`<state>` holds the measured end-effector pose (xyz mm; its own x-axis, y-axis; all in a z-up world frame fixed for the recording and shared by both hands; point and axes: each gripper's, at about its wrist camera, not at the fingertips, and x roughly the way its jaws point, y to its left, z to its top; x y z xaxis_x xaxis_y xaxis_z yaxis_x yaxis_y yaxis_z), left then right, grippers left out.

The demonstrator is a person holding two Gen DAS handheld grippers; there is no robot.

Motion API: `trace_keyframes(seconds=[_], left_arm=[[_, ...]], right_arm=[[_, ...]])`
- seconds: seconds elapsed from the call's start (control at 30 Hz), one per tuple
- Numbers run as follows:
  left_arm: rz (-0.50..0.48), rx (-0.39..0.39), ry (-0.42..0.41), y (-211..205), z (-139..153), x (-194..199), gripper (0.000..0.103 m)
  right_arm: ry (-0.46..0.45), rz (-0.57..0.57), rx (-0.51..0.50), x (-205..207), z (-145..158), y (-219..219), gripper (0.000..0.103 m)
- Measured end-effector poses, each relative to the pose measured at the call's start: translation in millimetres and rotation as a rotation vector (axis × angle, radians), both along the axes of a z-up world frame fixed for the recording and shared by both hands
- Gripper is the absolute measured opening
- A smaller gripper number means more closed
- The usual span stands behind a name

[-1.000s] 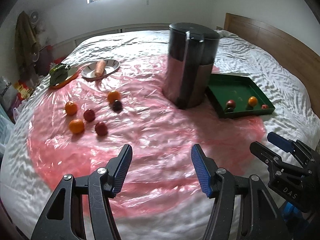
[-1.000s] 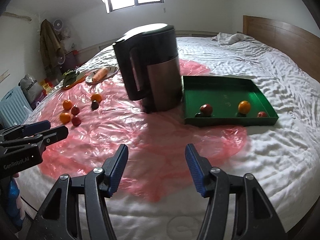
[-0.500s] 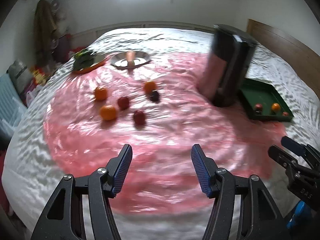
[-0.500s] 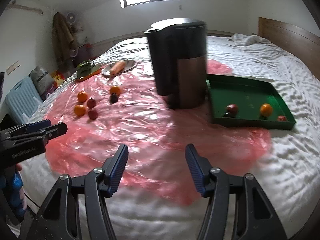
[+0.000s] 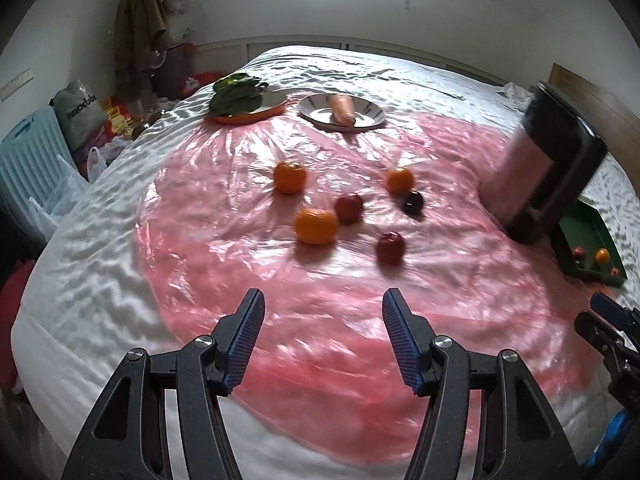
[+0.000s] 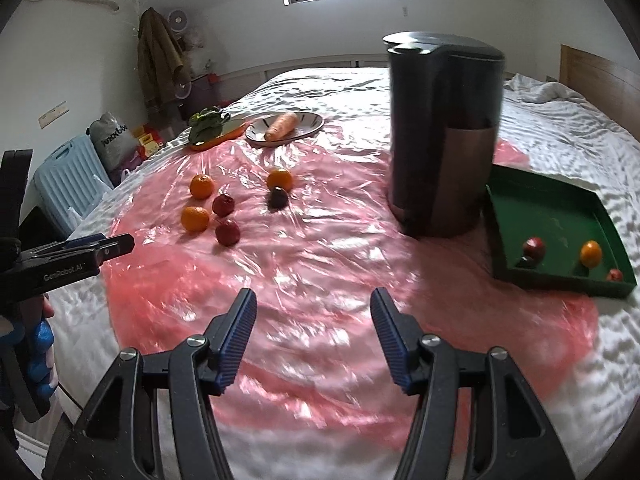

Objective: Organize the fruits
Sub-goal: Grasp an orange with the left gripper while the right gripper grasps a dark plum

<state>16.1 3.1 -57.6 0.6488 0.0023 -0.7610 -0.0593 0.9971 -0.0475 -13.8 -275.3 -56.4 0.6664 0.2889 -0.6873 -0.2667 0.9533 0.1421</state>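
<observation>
Both my grippers hang empty above the pink sheet [image 5: 460, 280]
My left gripper [image 5: 323, 340] gapes, nothing between; my right gripper [image 6: 313, 336] likewise; loose fruits [image 5: 316, 226] lie beyond the kettle [image 6: 442, 136].

Both wrist views angled down over the bed [image 5: 100, 208] from its near edge. Left faces loose fruit cluster [image 5: 344, 208], kettle [image 5: 548, 168] far right. Right sits further right, kettle [image 6: 444, 136] near-centre. Shared: fruit, kettle, green tray [image 6: 560, 200].
</observation>
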Motion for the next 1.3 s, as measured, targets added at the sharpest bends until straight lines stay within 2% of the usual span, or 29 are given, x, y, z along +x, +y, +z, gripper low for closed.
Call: trace_keyframes(seconds=[0.27, 0.5, 0.7, 1.0, 1.3], left_arm=[[-0.001, -0.020, 0.015, 20, -11, 28, 0.055], [-0.023, -0.039, 0.023, 19, -25, 55, 0.055], [-0.062, -0.020, 0.031, 13, -38, 87, 0.055], [-0.094, -0.029, 0.142, 16, -50, 115, 0.055], [-0.129, -0.056, 0.222, 20, -46, 123, 0.055]], right_arm=[[0.003, 0.051, -0.003, 35, 1, 22, 0.103], [0.006, 0.101, 0.006, 73, -7, 42, 0.103], [0.008, 0.150, 0.029, 117, -18, 59, 0.103], [0.134, 0.193, 0.031, 168, -35, 83, 0.103], [0.240, 0.165, 0.041, 199, -41, 97, 0.103]])
